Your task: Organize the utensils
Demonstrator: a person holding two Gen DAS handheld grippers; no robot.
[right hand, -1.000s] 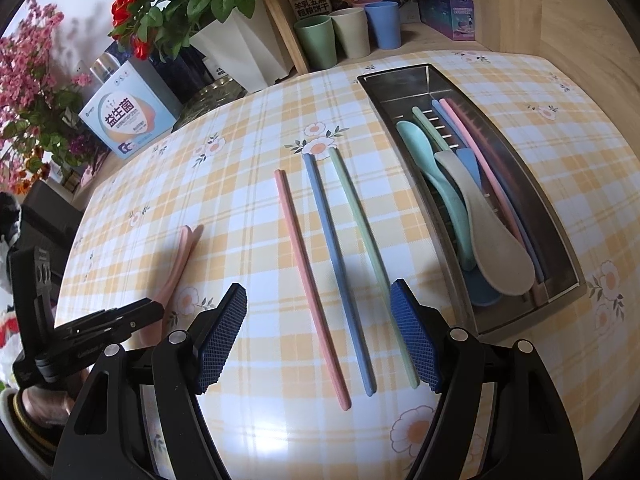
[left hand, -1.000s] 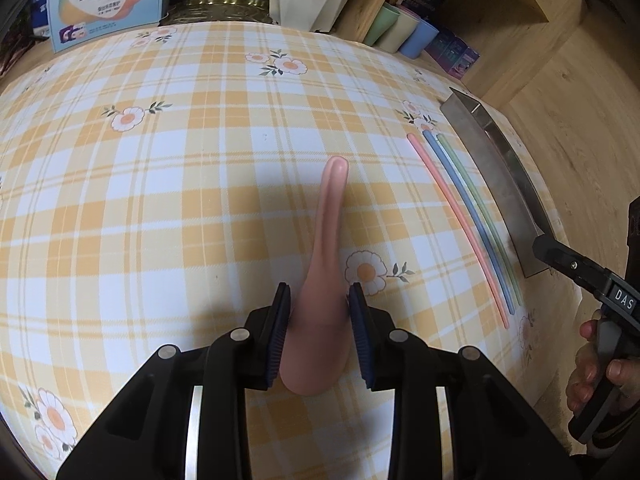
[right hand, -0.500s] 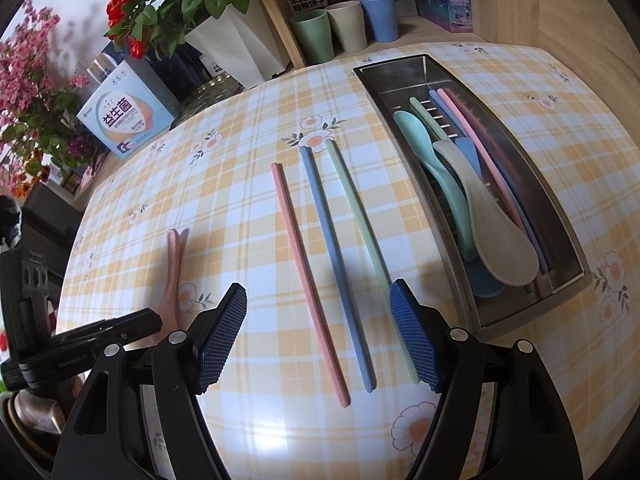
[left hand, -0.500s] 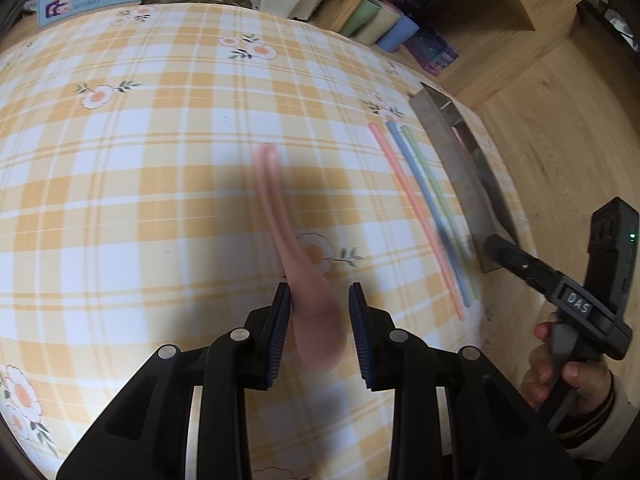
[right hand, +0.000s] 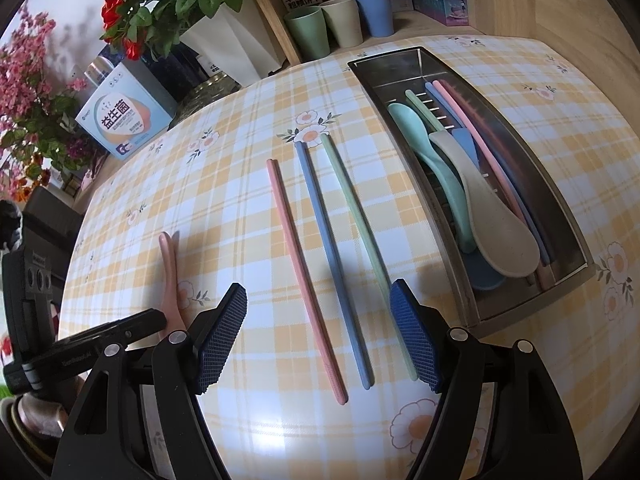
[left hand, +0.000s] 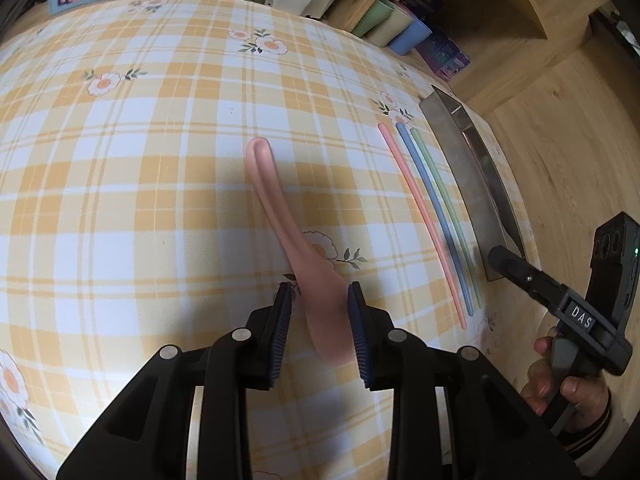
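Left gripper jaws narrowed around pink spoon bowel end at lower centre of left wrist view; right pad touching, left pad shows a gap, so firm clamp can't be confirmed. Spoon looks light, stiff, smooth plastic, likely to pivot; grip at neck is better. Right gripper wide apart, empty, over three chopsticks. Only right wrist view shows inside tray: spoons, chopsticks already in

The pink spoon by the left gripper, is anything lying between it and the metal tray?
Yes. Three chopsticks lie side by side on the tablecloth between the pink spoon and the metal tray: pink chopstick, blue chopstick, green chopstick.
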